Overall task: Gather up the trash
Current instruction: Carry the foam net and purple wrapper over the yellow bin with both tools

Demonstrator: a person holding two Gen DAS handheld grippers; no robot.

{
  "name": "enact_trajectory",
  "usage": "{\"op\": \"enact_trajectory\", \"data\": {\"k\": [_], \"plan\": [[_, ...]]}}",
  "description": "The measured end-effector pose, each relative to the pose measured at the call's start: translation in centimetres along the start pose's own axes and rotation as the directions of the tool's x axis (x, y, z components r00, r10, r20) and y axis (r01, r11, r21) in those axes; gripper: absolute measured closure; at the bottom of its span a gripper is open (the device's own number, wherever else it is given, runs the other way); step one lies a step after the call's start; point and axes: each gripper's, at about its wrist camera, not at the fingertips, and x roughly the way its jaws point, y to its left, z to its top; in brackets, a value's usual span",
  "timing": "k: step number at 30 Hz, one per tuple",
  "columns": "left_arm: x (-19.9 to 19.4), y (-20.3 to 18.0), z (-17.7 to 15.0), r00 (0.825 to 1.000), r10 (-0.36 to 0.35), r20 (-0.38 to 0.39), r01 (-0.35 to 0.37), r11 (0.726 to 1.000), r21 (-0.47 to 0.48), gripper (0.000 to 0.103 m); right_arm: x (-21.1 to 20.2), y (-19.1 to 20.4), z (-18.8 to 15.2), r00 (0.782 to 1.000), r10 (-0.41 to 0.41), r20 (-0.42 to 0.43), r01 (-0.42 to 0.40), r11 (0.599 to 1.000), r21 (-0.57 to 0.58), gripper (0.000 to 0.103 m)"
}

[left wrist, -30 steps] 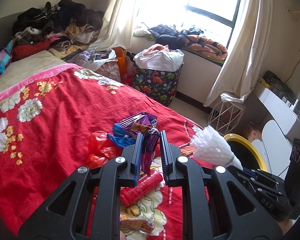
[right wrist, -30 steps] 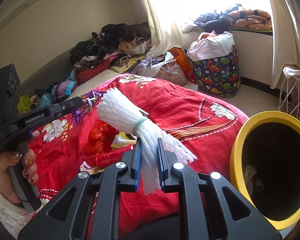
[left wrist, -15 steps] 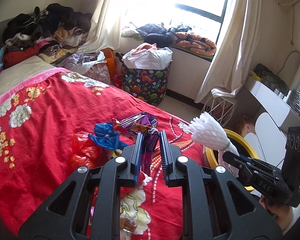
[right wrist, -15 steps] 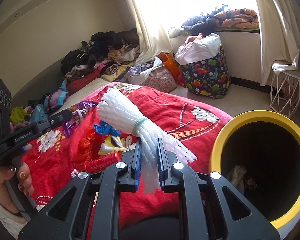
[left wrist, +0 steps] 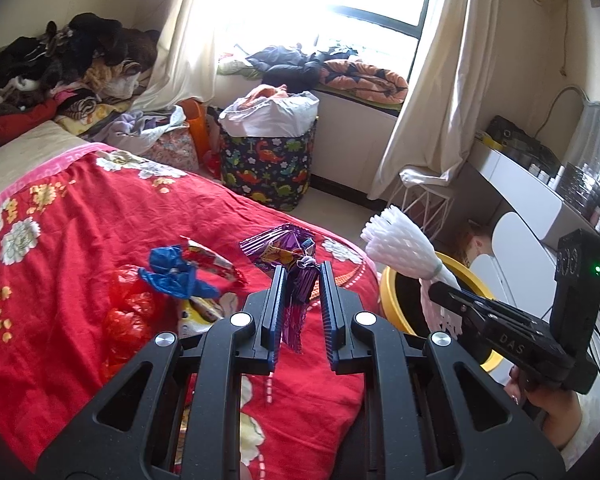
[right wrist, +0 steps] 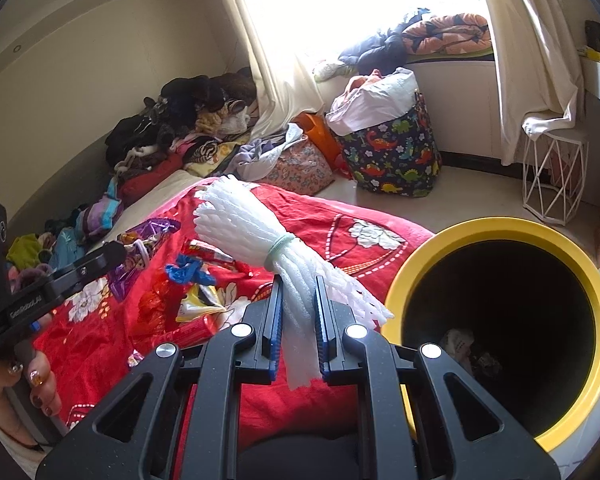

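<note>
My left gripper [left wrist: 302,276] is shut on a purple snack wrapper [left wrist: 284,246] and holds it above the red bedspread [left wrist: 80,216]. My right gripper [right wrist: 296,286] is shut on a white foam net bundle [right wrist: 244,224] tied with a green band, just left of the yellow-rimmed bin [right wrist: 496,236]. The bundle [left wrist: 400,246] and the bin [left wrist: 384,284] also show in the left wrist view, with the bundle over the bin's near rim. Loose trash lies on the bed: a blue wrapper [left wrist: 172,272], a red bag [left wrist: 128,308], a red-and-white packet [left wrist: 208,258].
A dinosaur-print basket [left wrist: 268,164] full of laundry stands by the window. A white wire stand [right wrist: 552,176] is beside the curtain. Clothes are piled at the head of the bed [left wrist: 60,64]. A white desk [left wrist: 520,192] runs along the right wall.
Both grippers have moved right toward the bin with their loads. The bin's opening now fills more of the right wrist view, and the loose trash has slid left.
</note>
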Motion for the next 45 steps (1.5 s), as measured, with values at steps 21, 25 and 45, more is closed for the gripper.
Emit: {"op": "enact_trajectory", "data": {"k": [21,25,45], "plan": [[1.7,-5.4,-1.0,0.994,-0.106,-0.028,0.108,0.991,0.079,0.091,-1.8,-4.8,0.1,0.996,-0.084,0.035,0.079,0.988,0.131,0.089],[2.1,-6.4,-1.1,0.991,-0.127,-0.035,0.129,0.988,0.09,0.091,-2.3,-6.0,0.2,0.992,-0.115,0.044,0.107,0.982,0.153,0.089],[5.2,-11.5,-1.8,0.975,-0.206,-0.083,0.217,0.962,0.164,0.091,-4.0,-11.8,-0.6,0.966,-0.254,0.049,0.232,0.934,0.272,0.089]]}}
